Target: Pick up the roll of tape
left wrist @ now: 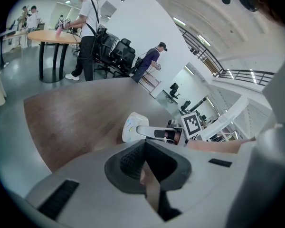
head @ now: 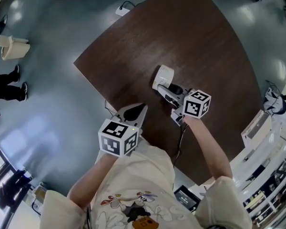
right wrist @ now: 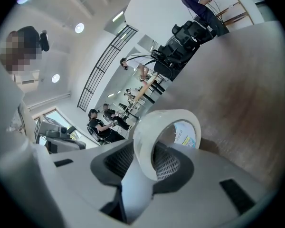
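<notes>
- An open office with a grey floor (head: 52, 104); I stand at the near edge of a dark wooden table (head: 205, 46).
- My left gripper (head: 133, 112) hangs at that near edge, jaws pressed together on nothing.
- The tape (head: 163, 75) stands on its rim near the middle of the tabletop.
- It looks light and stiff, with a slick outer face, so I judge the band wall the best hold: one pad in the core, one outside.
- My right gripper (head: 168, 90) has exactly that hold, pinching the wall.
- I see no container on the tabletop.

Left gripper (left wrist: 145, 148) jaws together, tape roll (left wrist: 131, 126) beyond
</notes>
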A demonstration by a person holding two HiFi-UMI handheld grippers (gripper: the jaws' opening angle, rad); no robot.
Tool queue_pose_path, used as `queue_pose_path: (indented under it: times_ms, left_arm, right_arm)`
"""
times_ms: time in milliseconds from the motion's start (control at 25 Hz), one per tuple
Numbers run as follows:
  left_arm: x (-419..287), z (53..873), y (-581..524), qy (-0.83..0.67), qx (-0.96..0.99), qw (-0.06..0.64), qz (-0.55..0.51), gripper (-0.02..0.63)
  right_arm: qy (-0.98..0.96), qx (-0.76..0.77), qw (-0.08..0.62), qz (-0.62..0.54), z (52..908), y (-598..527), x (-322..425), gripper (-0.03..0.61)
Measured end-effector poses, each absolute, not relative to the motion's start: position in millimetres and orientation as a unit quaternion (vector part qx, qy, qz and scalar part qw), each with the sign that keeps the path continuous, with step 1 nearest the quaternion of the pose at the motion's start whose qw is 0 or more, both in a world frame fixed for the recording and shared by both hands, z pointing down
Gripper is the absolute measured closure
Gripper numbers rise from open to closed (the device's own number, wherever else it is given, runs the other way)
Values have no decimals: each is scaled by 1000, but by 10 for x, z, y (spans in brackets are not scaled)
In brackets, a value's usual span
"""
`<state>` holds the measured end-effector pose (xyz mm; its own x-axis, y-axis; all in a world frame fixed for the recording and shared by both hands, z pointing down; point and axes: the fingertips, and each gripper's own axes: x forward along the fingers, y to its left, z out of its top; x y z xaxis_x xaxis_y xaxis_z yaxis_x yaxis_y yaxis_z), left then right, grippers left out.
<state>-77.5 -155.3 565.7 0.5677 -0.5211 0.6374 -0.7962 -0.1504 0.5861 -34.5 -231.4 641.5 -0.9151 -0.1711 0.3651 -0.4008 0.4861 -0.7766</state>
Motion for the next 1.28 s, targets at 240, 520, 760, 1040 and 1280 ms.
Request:
queue_pose_path:
  times_ms: [240,520,760,1040,1280]
  left_arm:
    - [-736,5597,-1547,-444,749,472,139,607]
    - [-805,5507,-1534,-447,751,467,131,607]
    - [-716,5430,-1453,-443,759,460,130,607]
    - [-741,5272,-1355,-437,770,449,124,607]
    - [-717,5089,-1227,-431,781,437,118,607]
  right_arm:
    - [-853,171,119,478,6366,-2316,-351,483]
    - [-853,170,103,483,6168,-2295,-397,489]
    - [-842,184,56,503,5896,-2282,-285,494]
    - [-837,193,-4,512,5419,-2197,-190,494]
    - [-850,198,-30,487,4905,-1938,-79,494]
